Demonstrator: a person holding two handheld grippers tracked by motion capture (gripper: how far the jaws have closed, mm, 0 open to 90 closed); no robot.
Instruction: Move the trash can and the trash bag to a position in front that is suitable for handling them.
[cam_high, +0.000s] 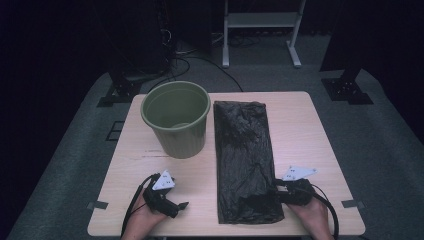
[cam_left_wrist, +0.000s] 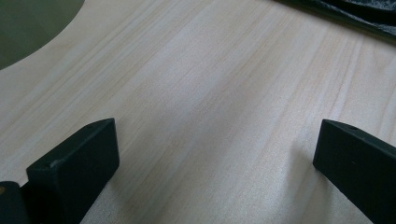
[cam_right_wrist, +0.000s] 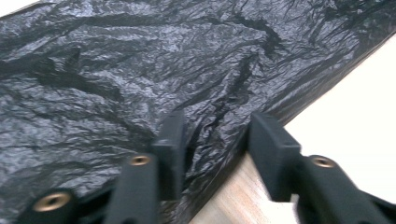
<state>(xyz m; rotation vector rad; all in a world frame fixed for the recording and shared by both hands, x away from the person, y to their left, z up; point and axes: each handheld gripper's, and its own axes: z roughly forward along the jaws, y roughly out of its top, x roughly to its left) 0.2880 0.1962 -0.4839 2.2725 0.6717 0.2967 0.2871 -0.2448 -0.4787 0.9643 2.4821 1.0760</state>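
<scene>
Held the left gripper (cam_high: 182, 204) low over the near left part of the table (cam_high: 310, 130), jaws spread wide with nothing between them but bare wood. Kept it well apart from the work. Left the green bin (cam_high: 182, 142) standing upright and empty-looking behind it, mouth open, just beside the bag's long left edge.

Found the black bin bag (cam_high: 245, 155) lying flat and crumpled down the middle of the table, from far edge to near edge. Brought the right gripper (cam_high: 276, 192) to the bag's near right corner, jaws part-closed and straddling its edge. Had a ridge of film between them, yet a gap on show and no firm pinch to be seen.

Judged the step as taking hold of the bag, probably for lining the bin. Needed next: a full squeeze on the film, then a lift, with the idle gripper free for the opposite edge.

Gave the whole layout of bin, bag and hands from the high view. Gave, from the right gripper view, the wrinkled film against the jaws and the wood under the bag's edge, too small to read from above.
</scene>
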